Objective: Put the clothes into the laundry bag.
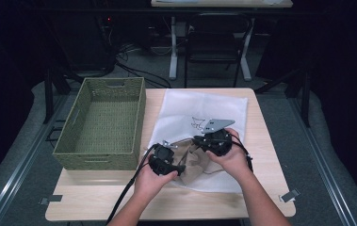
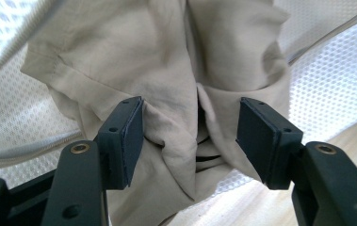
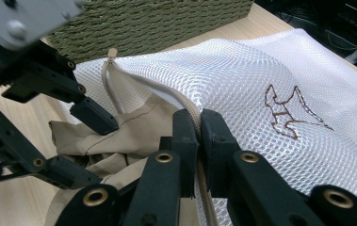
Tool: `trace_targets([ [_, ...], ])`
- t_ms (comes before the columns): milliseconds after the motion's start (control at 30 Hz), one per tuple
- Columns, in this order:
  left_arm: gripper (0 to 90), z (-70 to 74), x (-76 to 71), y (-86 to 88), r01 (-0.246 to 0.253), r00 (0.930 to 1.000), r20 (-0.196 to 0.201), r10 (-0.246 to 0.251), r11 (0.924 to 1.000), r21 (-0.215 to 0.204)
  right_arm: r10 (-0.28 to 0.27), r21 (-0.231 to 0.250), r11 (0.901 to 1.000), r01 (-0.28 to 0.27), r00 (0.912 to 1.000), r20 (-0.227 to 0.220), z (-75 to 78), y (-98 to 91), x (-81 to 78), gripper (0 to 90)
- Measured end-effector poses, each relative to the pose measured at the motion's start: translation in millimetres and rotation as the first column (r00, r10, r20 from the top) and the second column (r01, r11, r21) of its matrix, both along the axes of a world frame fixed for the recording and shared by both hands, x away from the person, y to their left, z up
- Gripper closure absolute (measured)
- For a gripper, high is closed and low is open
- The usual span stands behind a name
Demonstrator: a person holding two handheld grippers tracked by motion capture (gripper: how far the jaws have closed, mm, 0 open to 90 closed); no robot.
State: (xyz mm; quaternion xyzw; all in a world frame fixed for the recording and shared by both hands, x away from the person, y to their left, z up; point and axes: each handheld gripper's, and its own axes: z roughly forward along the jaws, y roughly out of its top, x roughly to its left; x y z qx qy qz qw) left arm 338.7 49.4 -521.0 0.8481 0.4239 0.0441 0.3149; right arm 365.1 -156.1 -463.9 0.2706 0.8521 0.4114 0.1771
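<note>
A white mesh laundry bag [image 1: 199, 108] with a small dark drawing lies flat on the wooden table [image 1: 119, 197]. At the bag's near opening lies a crumpled beige garment [image 1: 195, 162], part of it under the mesh. My right gripper [image 3: 198, 127] is shut on the bag's zipper edge [image 3: 185, 101] and holds it up off the garment. My left gripper [image 2: 190, 136] is open, its jaws on either side of a fold of the beige garment [image 2: 157, 61]; one pad [image 2: 131, 136] touches the cloth, the other stands clear of it. In the high view the left gripper [image 1: 178, 167] comes at the garment from the left.
A green woven basket [image 1: 103, 120] with nothing in it stands on the table's left side, close to the bag. Bare wood runs along the near edge. Beyond the table are a dark chair [image 1: 216, 37], cables and another table's legs.
</note>
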Motion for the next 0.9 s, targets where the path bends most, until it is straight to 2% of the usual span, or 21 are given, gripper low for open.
trace_targets([
  [500, 41.4, -18.0, 4.4, -3.1, 0.000, 0.9997, -0.023, 0.001, 0.9995, 0.032, 0.000, -0.003, 1.0000, 0.000, 1.0000, 0.002, -0.3, 1.2, -0.4, 85.3],
  [633, 50.8, -22.6, 5.8, -4.1, 0.003, 0.9995, -0.033, -0.001, 0.9987, 0.052, 0.002, -0.004, 1.0000, -0.002, 1.0000, 0.003, -0.4, 1.1, -0.1, 85.3],
  [800, 56.8, -27.9, 7.1, -6.9, 0.019, 0.9992, -0.038, -0.016, 0.9968, 0.078, 0.001, -0.003, 1.0000, -0.001, 1.0000, 0.002, -0.5, 1.7, -0.3, 85.3],
  [900, 61.0, -29.0, 7.9, -6.9, 0.013, 0.9990, -0.044, -0.010, 0.9975, 0.070, 0.001, -0.004, 1.0000, -0.001, 1.0000, 0.001, -0.7, 2.0, -0.3, 85.3],
])
